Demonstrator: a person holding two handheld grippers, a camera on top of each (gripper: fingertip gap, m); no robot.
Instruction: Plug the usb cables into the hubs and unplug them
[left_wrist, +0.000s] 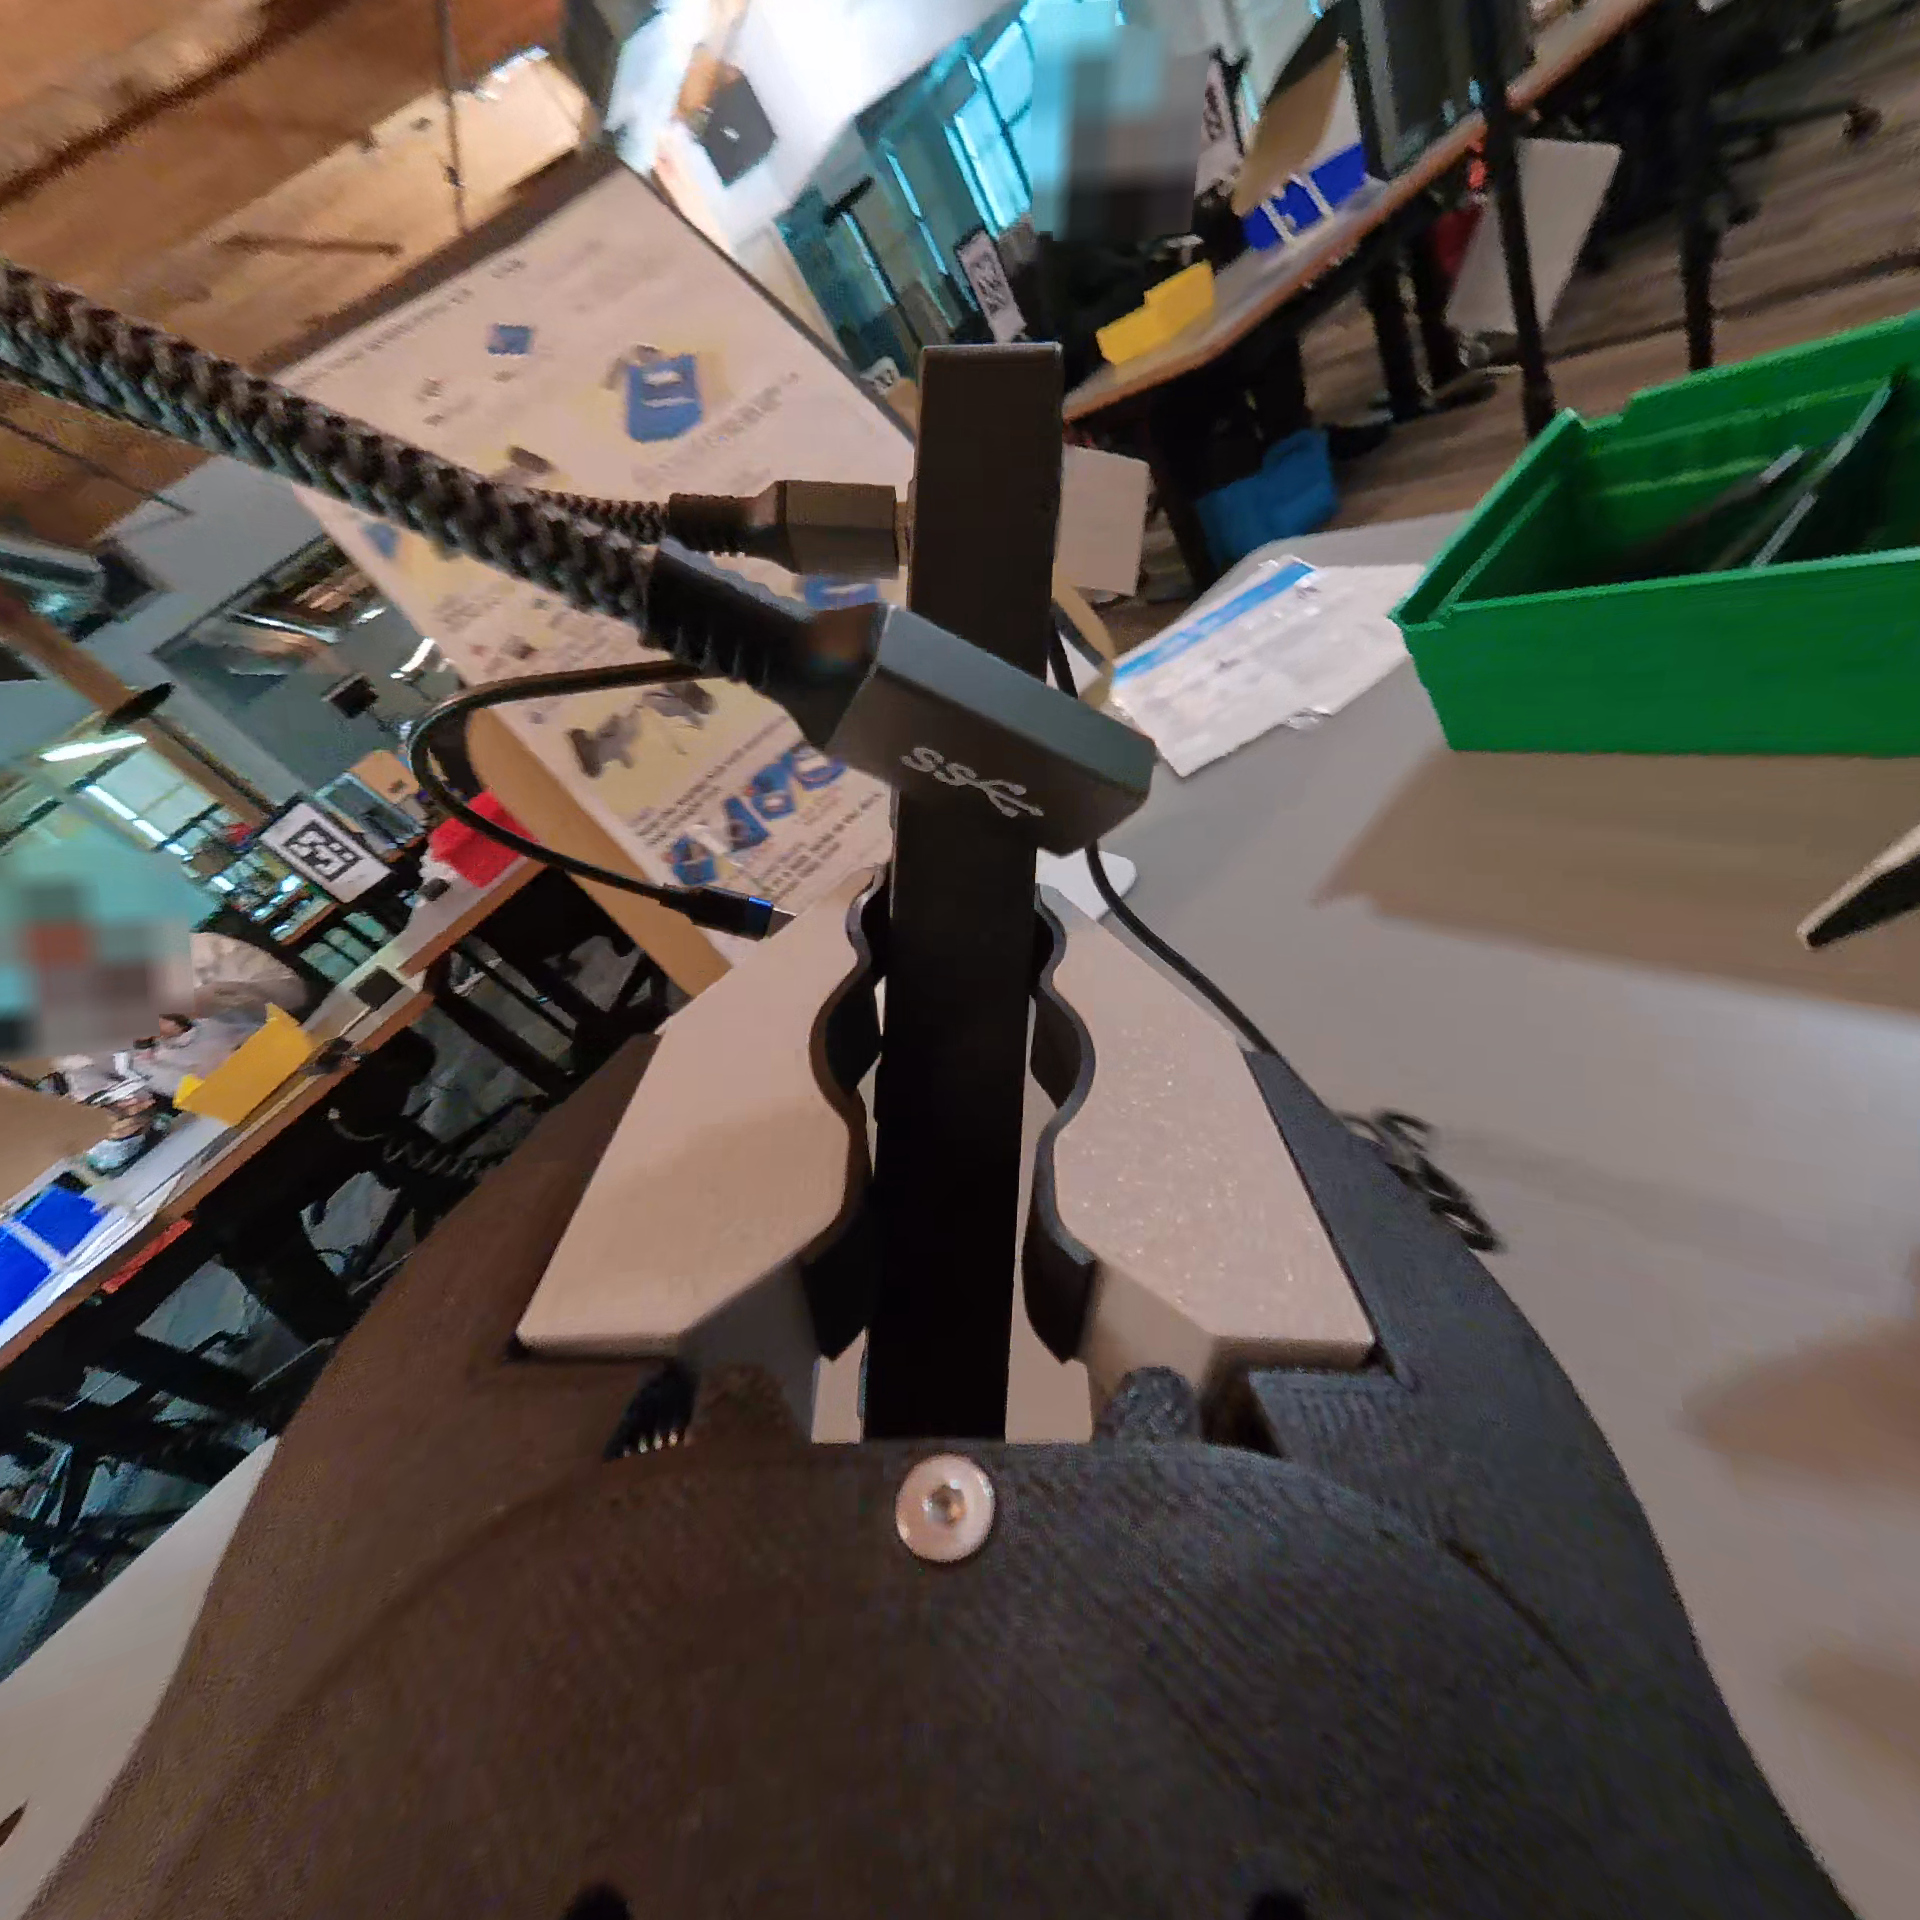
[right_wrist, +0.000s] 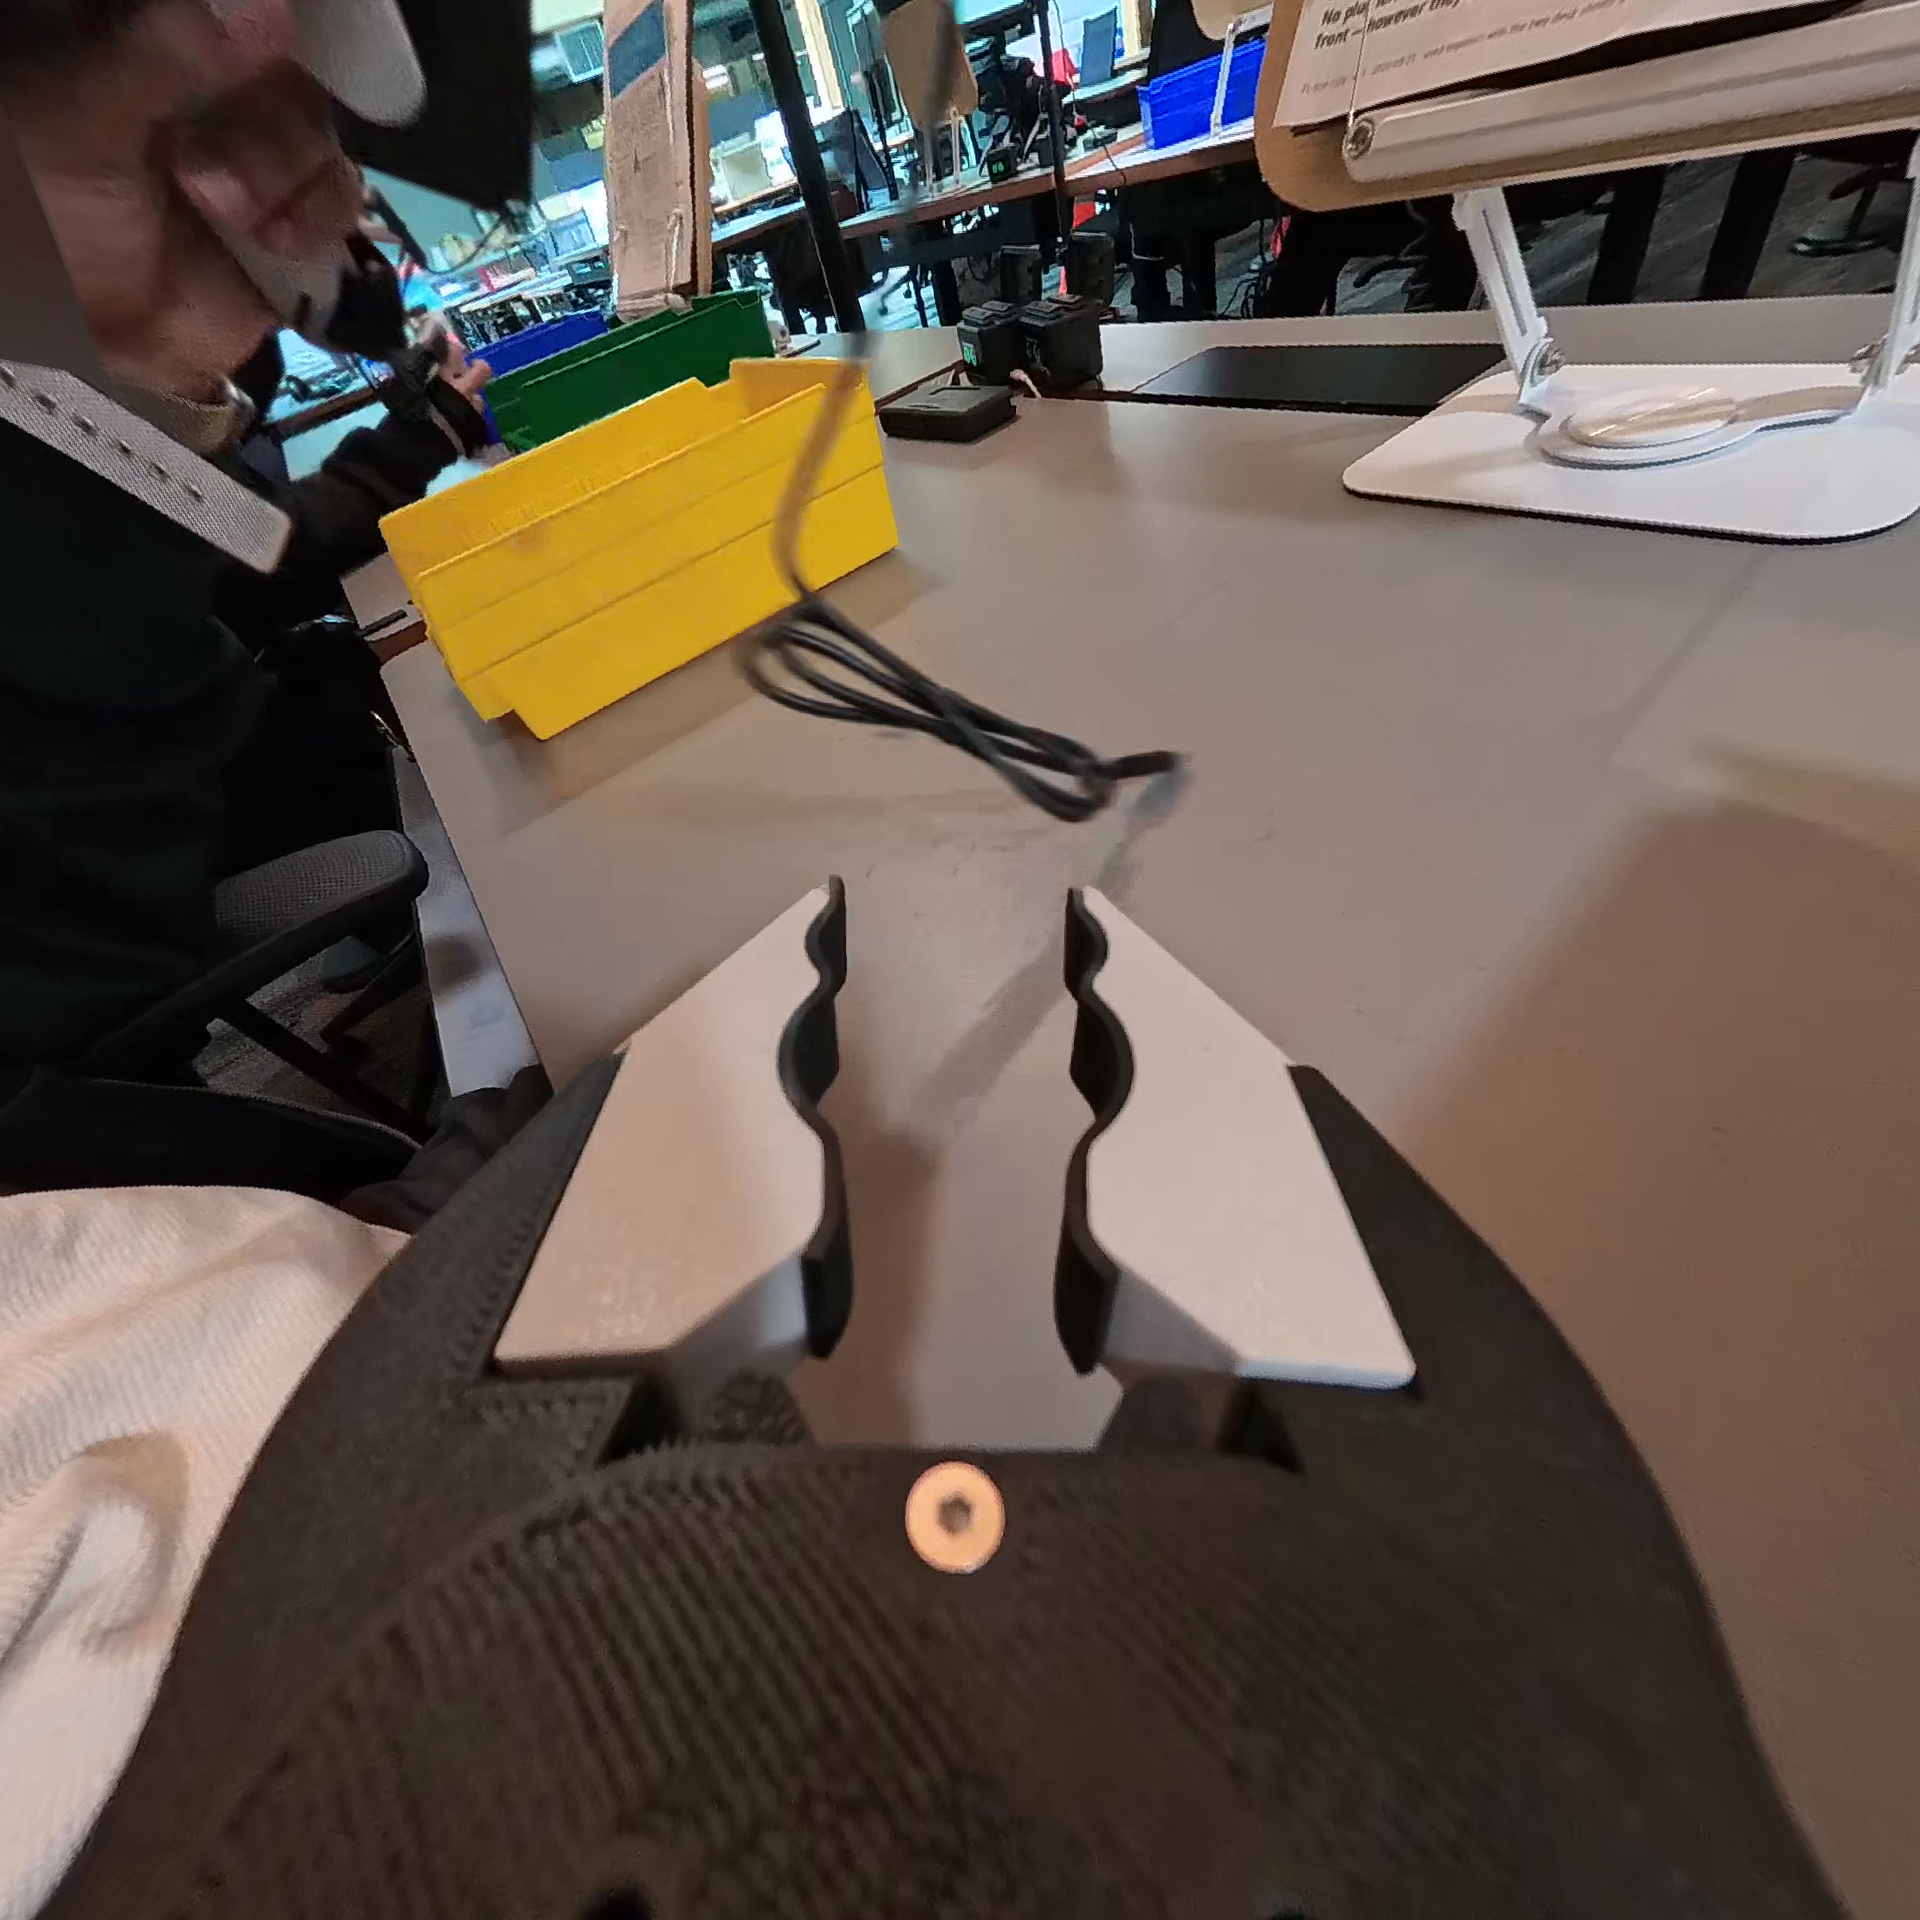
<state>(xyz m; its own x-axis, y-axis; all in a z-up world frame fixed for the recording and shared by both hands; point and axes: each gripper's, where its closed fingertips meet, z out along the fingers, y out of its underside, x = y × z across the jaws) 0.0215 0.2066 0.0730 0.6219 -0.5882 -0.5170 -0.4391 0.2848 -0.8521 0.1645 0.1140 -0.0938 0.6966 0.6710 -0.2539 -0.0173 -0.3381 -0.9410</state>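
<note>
Left tongs (left_wrist: 951, 914): clamped on a slim black USB hub (left_wrist: 971, 727), held upright between the pads. The hub runs from deep in the throat out well past the fingertips (left_wrist: 831, 966), raised above the grey table (left_wrist: 1558, 1091).

Two cables are plugged into the hub's left face. Upper one: a braided black-and-grey cable (left_wrist: 260, 426) ending in a dark plug (left_wrist: 831, 520) near the hub's far end. Just below it: a second braided lead feeding a grey metal connector (left_wrist: 987, 748) that crosses in front of the hub and sticks out to its right. I can't tell how deeply either is seated.

A thin black cable (left_wrist: 499, 821) loops out to the left of the hub, its free small plug (left_wrist: 743, 916) hanging just left of my left fingertip. Another thin black lead (left_wrist: 1164, 956) trails down on the right, behind the right finger.

Ahead and to the right of the left tongs: a green bin (left_wrist: 1662, 623) on the table, printed sheets (left_wrist: 1247, 655) beside it.

Right tongs (right_wrist: 954, 904): released, fingers apart, nothing between them, bare table showing through the gap. Low over the table.

Just ahead of the right fingertips: a bundled black cable (right_wrist: 935, 717) on the table, blurred, with one strand rising up out of it. Farther ahead and left, a yellow bin (right_wrist: 644, 540); behind it another green bin (right_wrist: 623, 364). Ahead and right, a white stand (right_wrist: 1621, 468).
</note>
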